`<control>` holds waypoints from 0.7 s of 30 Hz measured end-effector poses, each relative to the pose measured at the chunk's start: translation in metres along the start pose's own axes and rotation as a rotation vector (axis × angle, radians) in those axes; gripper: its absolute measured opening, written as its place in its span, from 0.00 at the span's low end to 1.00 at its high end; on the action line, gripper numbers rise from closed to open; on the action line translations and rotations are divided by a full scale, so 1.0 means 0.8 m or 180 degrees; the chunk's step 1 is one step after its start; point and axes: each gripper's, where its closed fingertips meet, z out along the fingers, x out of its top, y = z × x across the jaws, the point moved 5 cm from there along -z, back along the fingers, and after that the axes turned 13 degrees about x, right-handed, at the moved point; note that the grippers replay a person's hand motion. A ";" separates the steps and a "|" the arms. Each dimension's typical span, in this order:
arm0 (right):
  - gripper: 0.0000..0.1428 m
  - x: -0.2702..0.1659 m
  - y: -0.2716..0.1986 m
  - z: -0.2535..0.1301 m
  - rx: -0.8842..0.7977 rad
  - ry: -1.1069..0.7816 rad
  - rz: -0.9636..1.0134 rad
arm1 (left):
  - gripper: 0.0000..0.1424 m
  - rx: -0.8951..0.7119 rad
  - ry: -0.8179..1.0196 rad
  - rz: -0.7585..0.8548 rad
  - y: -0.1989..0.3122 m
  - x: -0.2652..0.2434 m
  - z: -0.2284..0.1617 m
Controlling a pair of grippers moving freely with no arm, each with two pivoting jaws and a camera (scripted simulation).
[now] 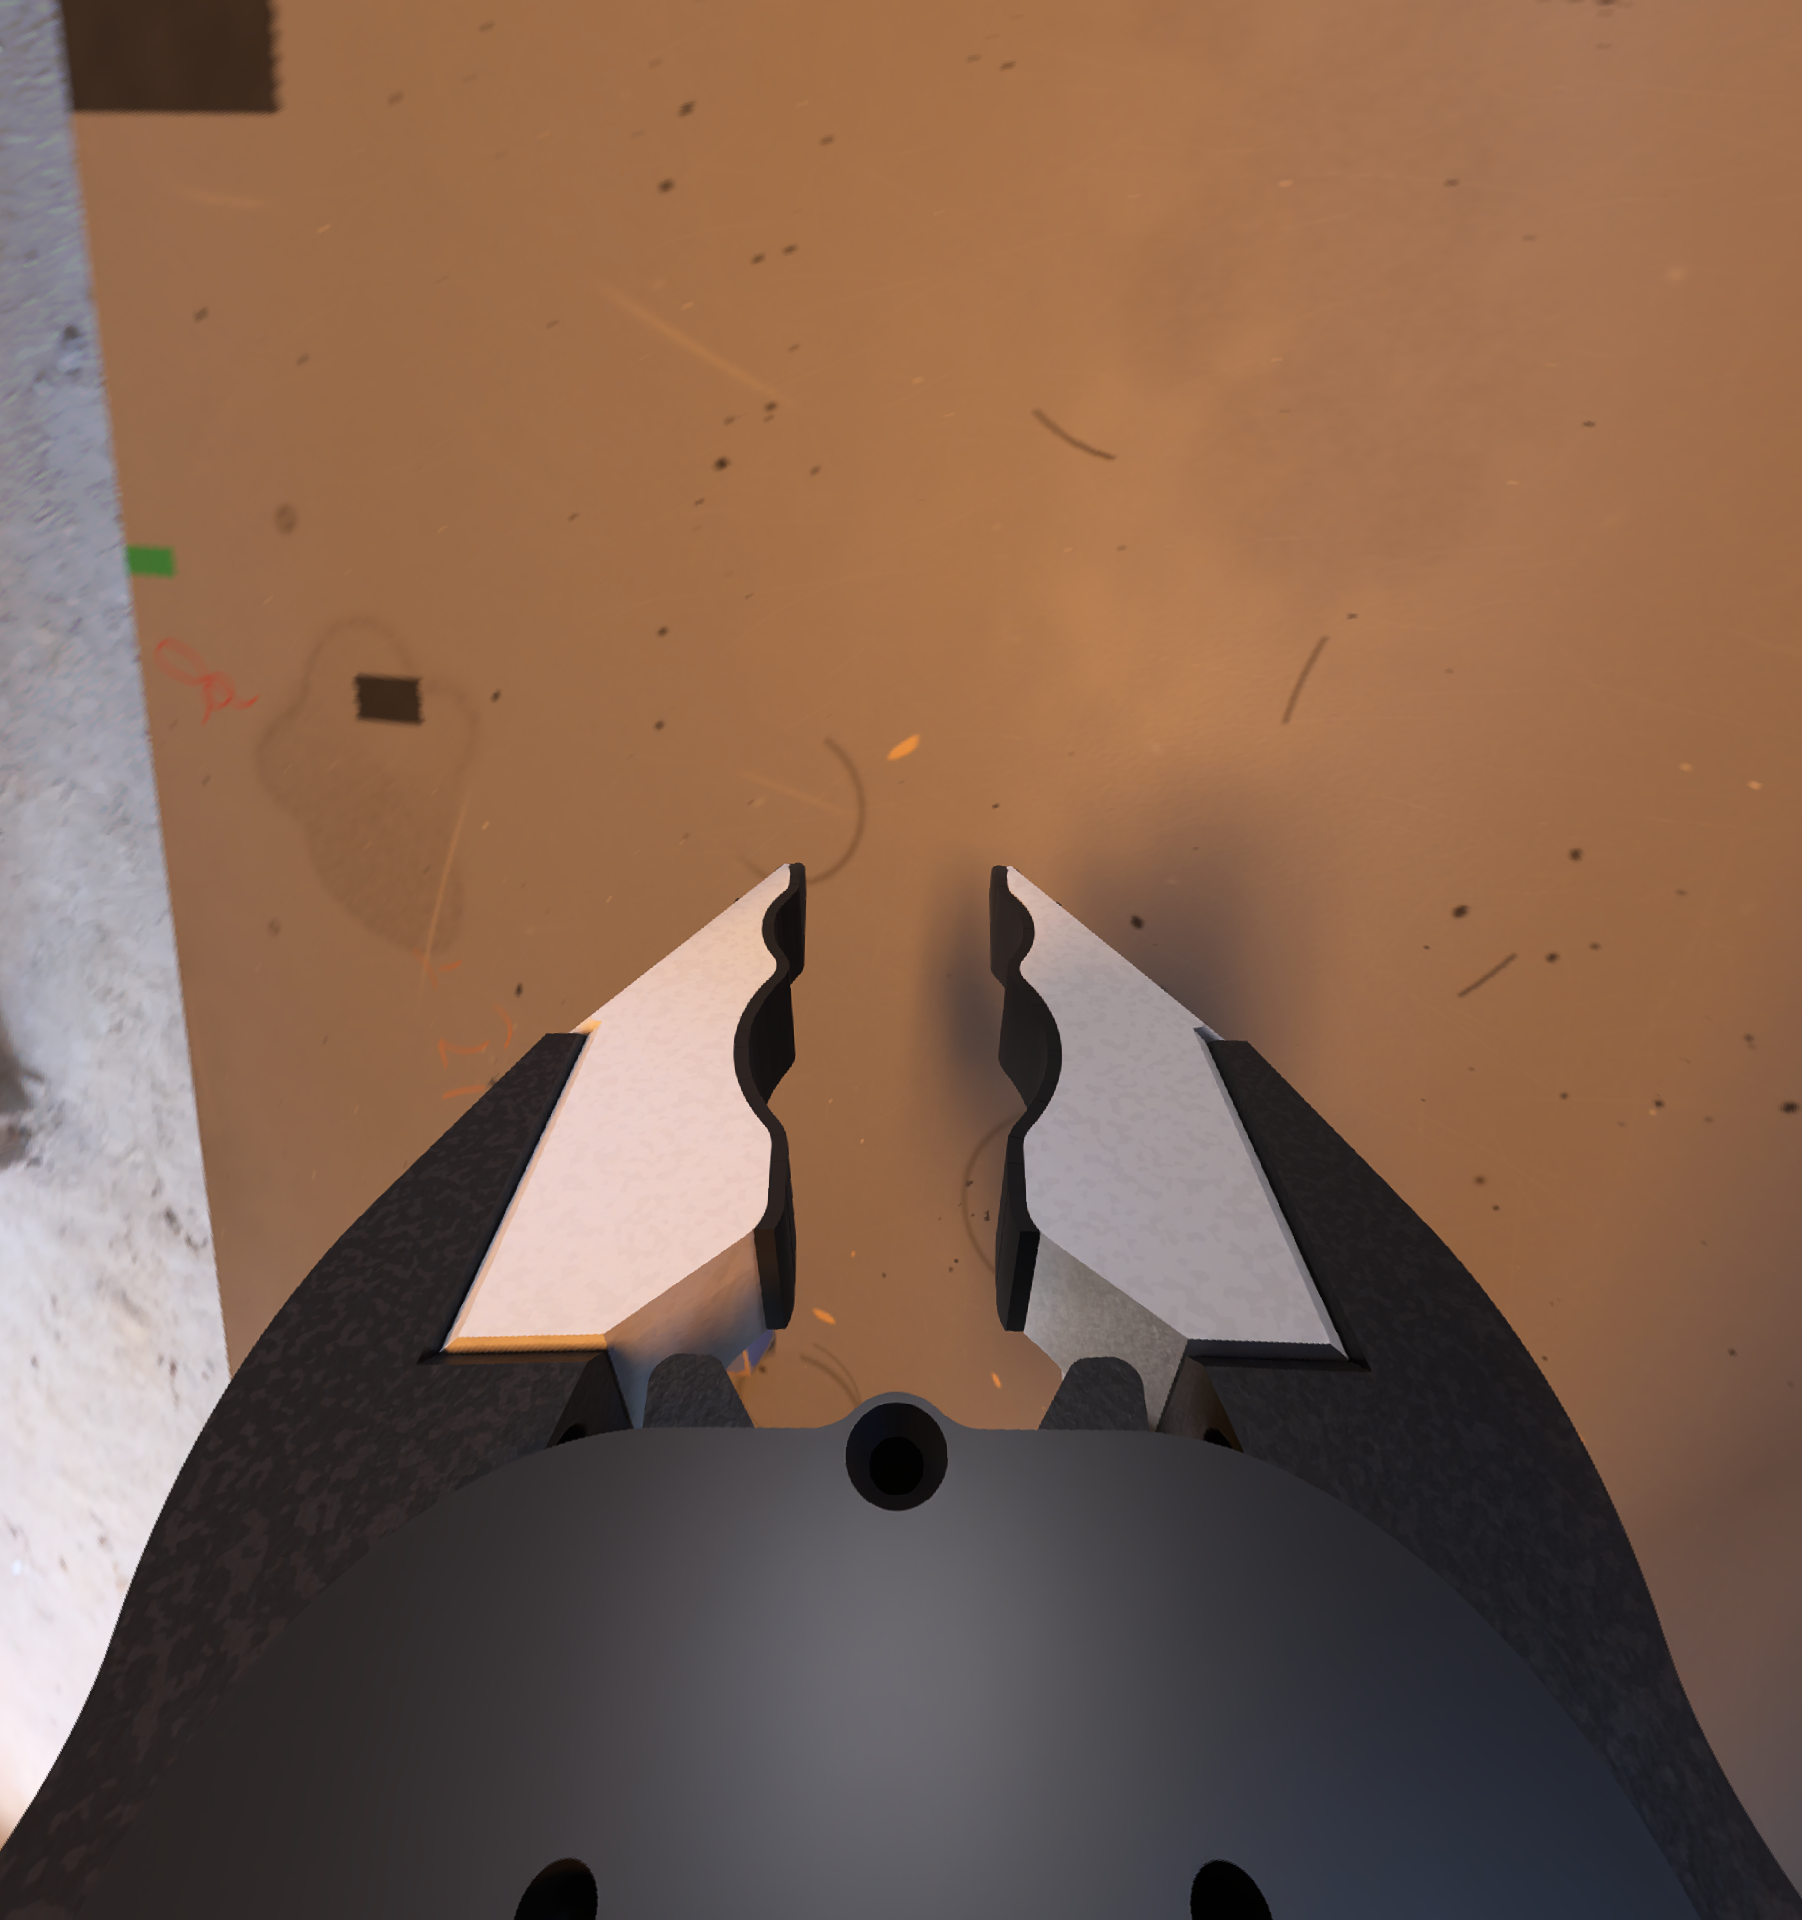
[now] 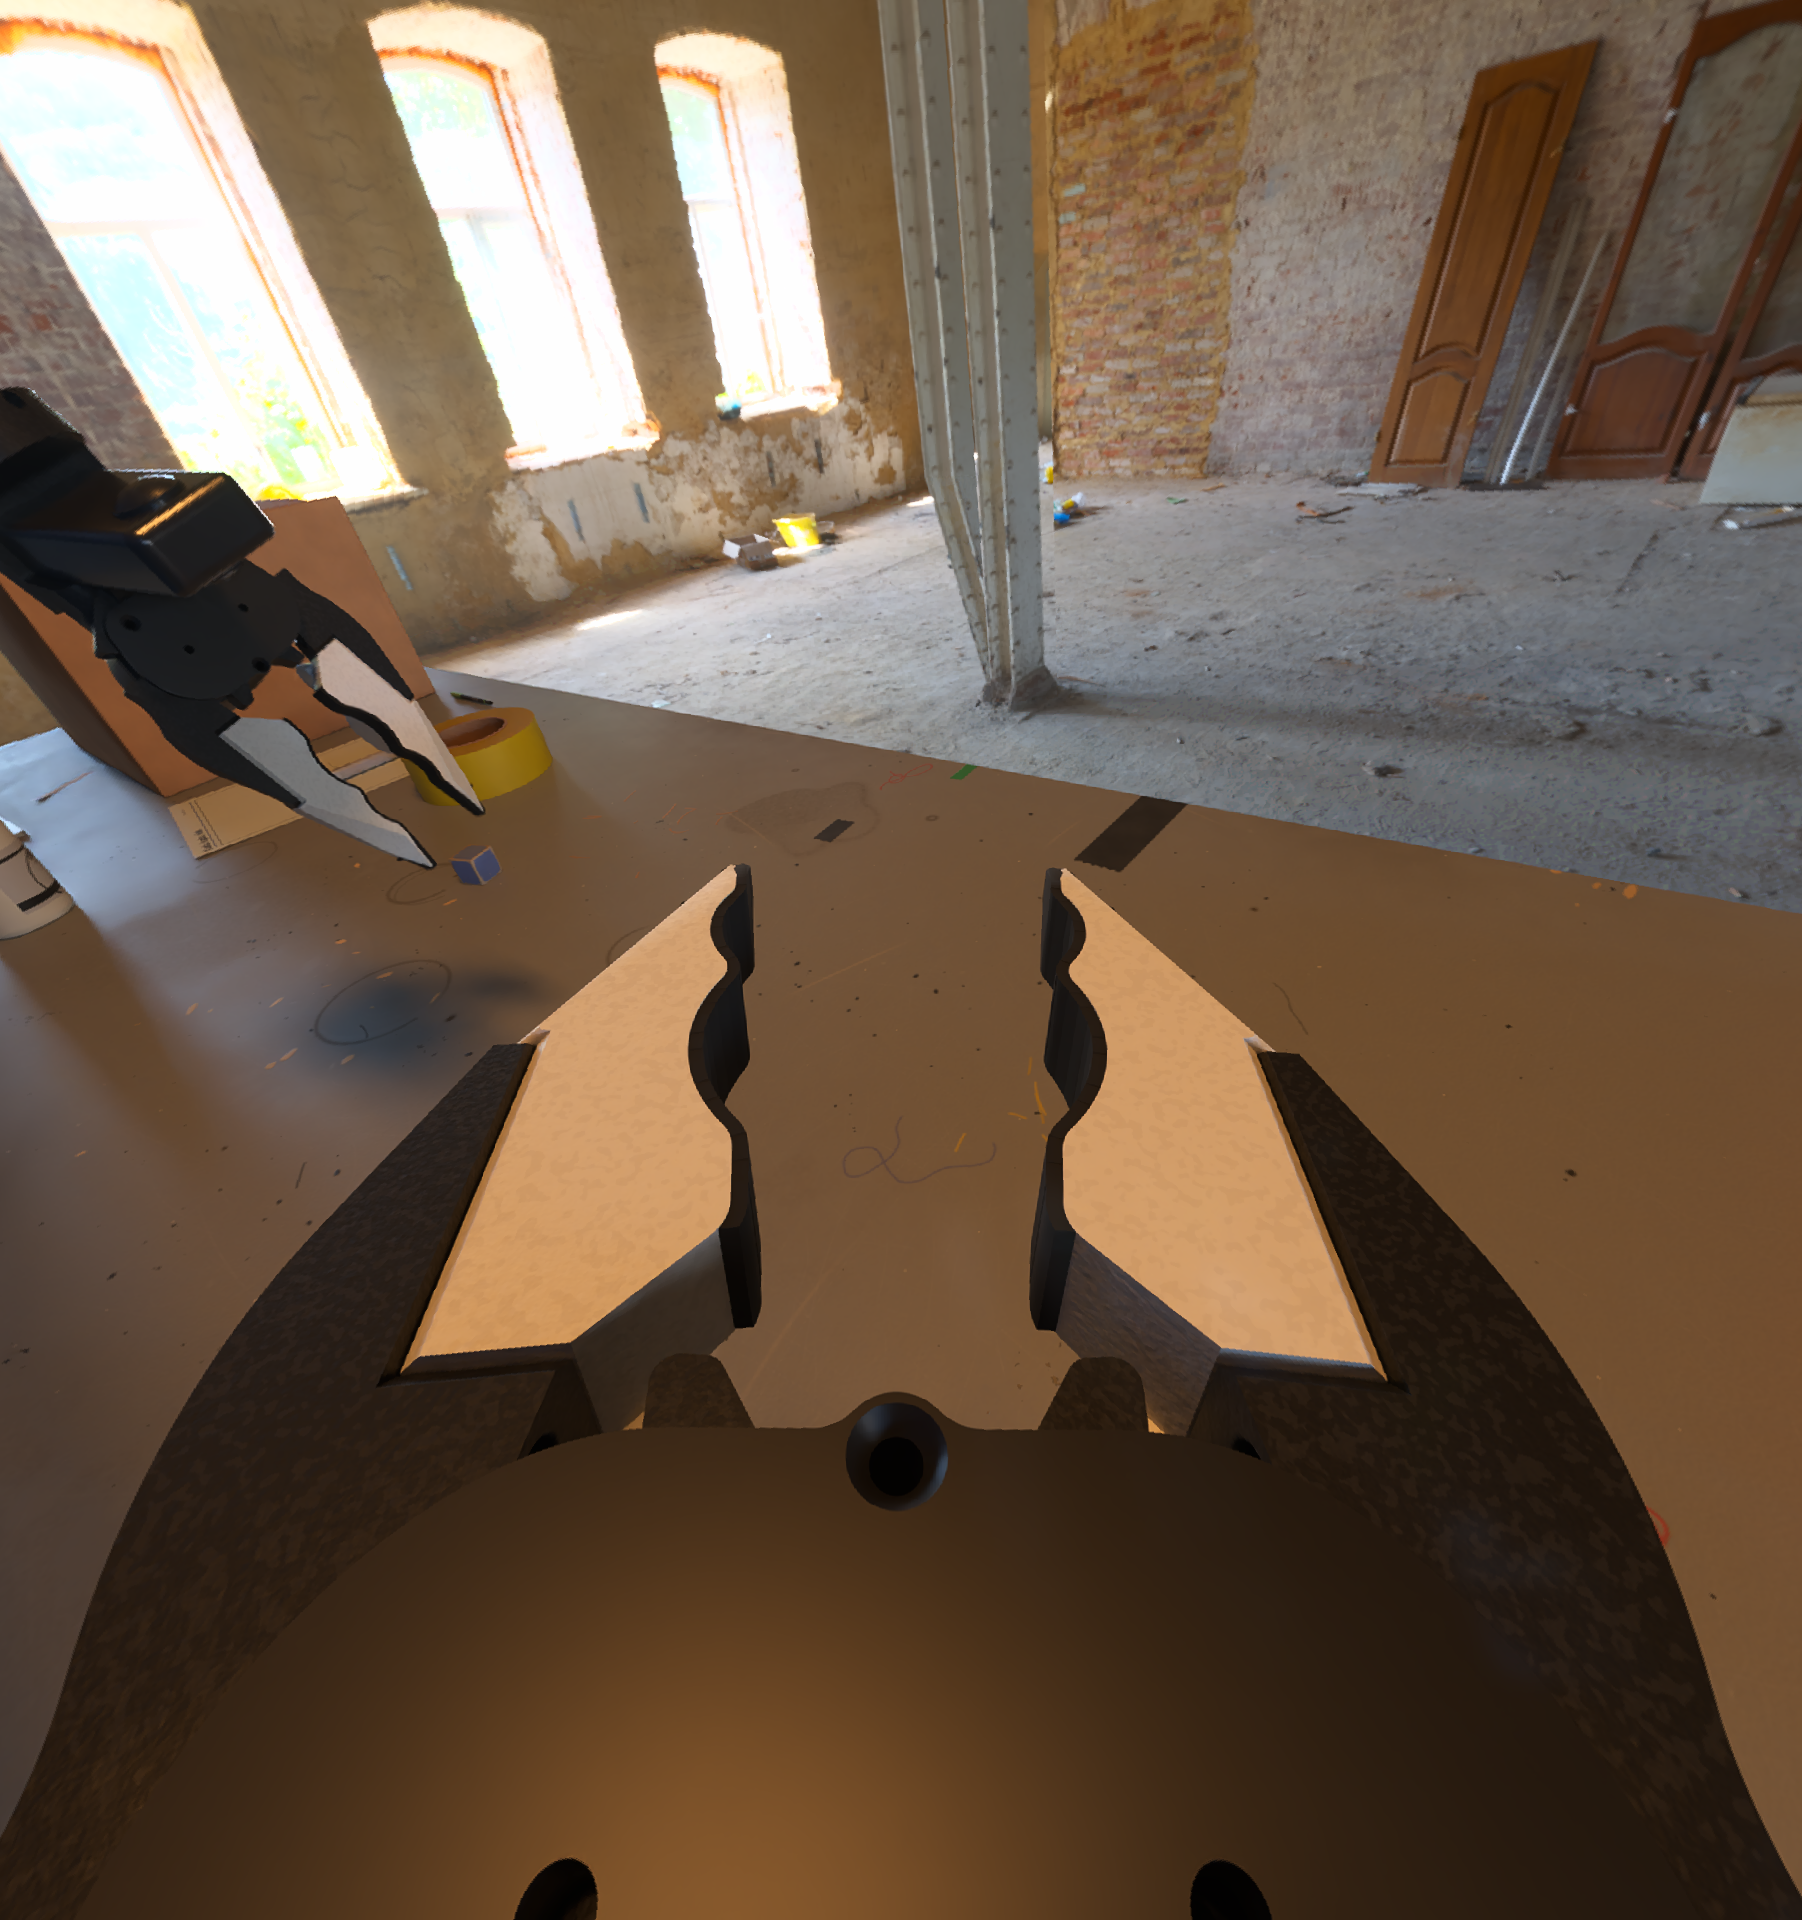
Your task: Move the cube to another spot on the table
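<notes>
Brown, speckled table (image 2: 1396,1091) fills both views, bare concrete floor beyond it. Left gripper (image 1: 897,883) hangs over the table, jaws apart and empty. Right gripper (image 2: 897,883) is likewise open, holding nothing. Seen from the right wrist, a small blue cube (image 2: 476,863) sits on the table just beside the left gripper's fingertip, near a yellow tape roll (image 2: 497,753).

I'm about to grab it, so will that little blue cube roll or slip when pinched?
The cube has flat faces, so it likely sits stable and won't roll. It looks small beside the left gripper, so probably light; a slightly off-centre pinch might twist it.
</notes>
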 end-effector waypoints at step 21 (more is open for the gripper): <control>0.40 -0.011 -0.007 0.015 -0.0037 -0.0263 -0.0024 | 0.28 0.0006 -0.0942 -0.0568 -0.076 -0.312 0.077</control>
